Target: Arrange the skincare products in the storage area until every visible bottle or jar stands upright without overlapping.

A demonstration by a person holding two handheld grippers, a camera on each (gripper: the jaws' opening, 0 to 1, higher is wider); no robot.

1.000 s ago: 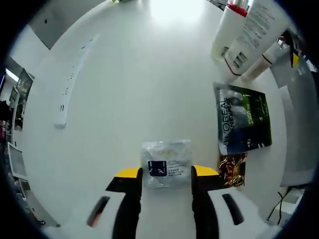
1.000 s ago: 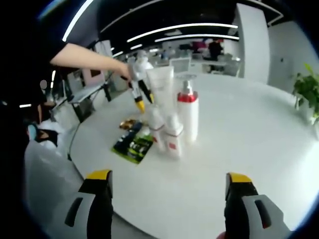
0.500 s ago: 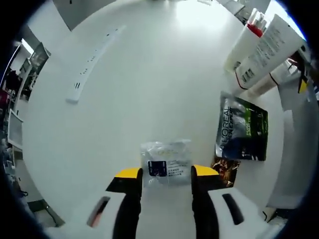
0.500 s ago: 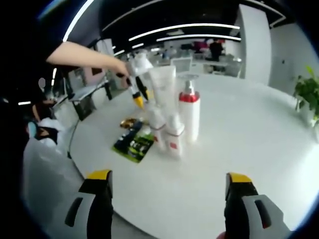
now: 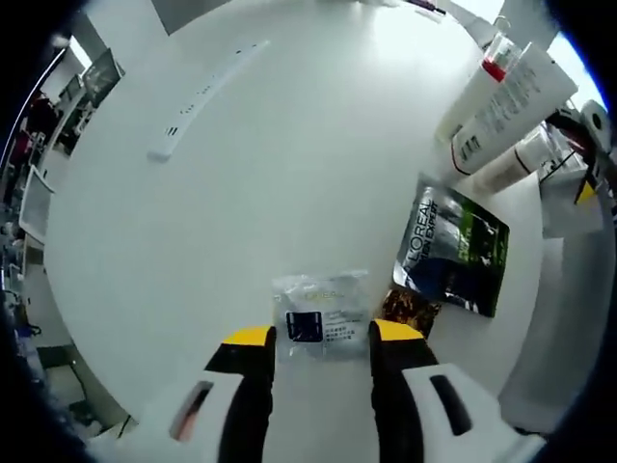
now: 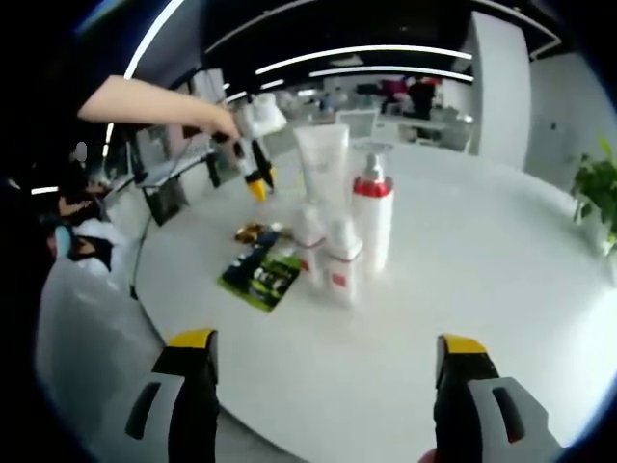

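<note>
My left gripper point(image 5: 321, 336) is clamped on a clear sachet point(image 5: 321, 314), lifted well above the white bench point(image 5: 289, 154) so I can carry it without dragging it over the dark pouch point(image 5: 450, 253) and small gold packet point(image 5: 409, 311) lying flat below. My right gripper point(image 6: 328, 357) hangs wide and empty, hanging back from the cluster: the red-collared pump bottle point(image 6: 372, 220), the tall tube point(image 6: 322, 172) and two small bottles point(image 6: 332, 262) stand upright, close together. The sachet probably belongs beside them.
</note>
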